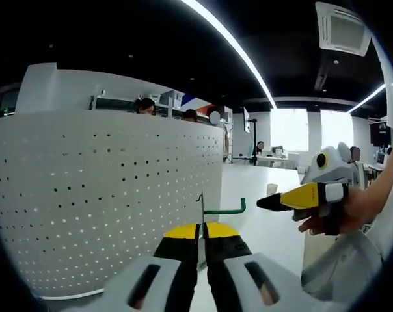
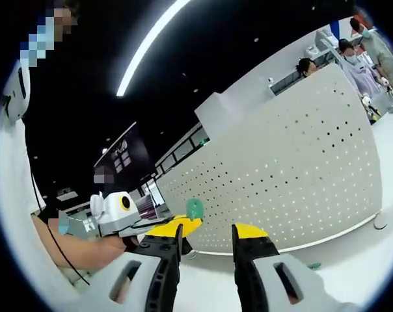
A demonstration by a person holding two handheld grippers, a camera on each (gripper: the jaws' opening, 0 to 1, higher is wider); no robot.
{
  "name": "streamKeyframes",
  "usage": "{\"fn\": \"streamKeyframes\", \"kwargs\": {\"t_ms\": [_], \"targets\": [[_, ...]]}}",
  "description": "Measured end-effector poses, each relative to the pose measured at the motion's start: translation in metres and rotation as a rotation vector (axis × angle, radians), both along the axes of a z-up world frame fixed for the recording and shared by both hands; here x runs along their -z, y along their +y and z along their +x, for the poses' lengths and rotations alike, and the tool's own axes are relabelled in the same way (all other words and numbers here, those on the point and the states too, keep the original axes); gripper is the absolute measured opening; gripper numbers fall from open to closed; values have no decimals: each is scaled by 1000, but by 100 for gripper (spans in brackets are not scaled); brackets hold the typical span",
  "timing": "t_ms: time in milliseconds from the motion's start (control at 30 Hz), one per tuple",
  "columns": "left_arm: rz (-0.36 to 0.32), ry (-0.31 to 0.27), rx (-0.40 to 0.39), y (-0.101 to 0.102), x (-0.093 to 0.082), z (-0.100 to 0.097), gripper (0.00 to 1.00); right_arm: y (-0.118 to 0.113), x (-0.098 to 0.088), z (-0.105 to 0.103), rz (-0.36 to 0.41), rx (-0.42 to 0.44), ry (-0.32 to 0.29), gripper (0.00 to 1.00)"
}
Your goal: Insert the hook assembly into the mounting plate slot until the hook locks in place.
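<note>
**A:** Where is the hook?

**B:** In the left gripper view, a green hook assembly [image 1: 224, 210] sits clenched between the jaws of the left tool [image 1: 202, 239]. It is a thin metal upright with a slim green rod running sideways and curling up at its tip. In the right gripper view the same piece shows as a small green tab [image 2: 194, 208] above the left tool's yellow tips.

**A:** And the mounting plate?

**B:** A large white perforated panel [image 1: 105, 195], curved like a screen, smooth and matte, dotted with regular rows of small round holes. It stands just beyond the hook, apart from it. Which hole or slot is the target, I cannot tell.

**A:** So how far along is it?

**B:** Early, I judge. The hook is picked up and held near the panel, but not inserted or locked. Lining up and pushing in are left.

**A:** The other tool?

**B:** The right tool [image 2: 206, 242] is released, jaws spread with nothing between them. Its jaws are black with yellow tips on a pale grey body. A white worktop [image 2: 352, 266] lies below the panel.
</note>
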State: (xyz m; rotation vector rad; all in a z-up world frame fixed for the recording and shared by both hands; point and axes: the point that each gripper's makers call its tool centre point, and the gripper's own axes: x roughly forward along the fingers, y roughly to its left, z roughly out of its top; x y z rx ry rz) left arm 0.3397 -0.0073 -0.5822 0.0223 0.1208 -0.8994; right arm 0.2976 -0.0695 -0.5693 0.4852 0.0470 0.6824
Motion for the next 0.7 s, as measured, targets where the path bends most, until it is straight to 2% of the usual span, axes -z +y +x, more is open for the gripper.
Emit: {"fn": "streamKeyframes", "kwargs": {"t_ms": [433, 700], "targets": [[6, 3, 7, -15, 1, -4, 2, 12, -3, 5, 4, -6, -7, 27], [5, 9, 14, -22, 2, -8, 2, 14, -11, 9, 16, -7, -22, 23]]}}
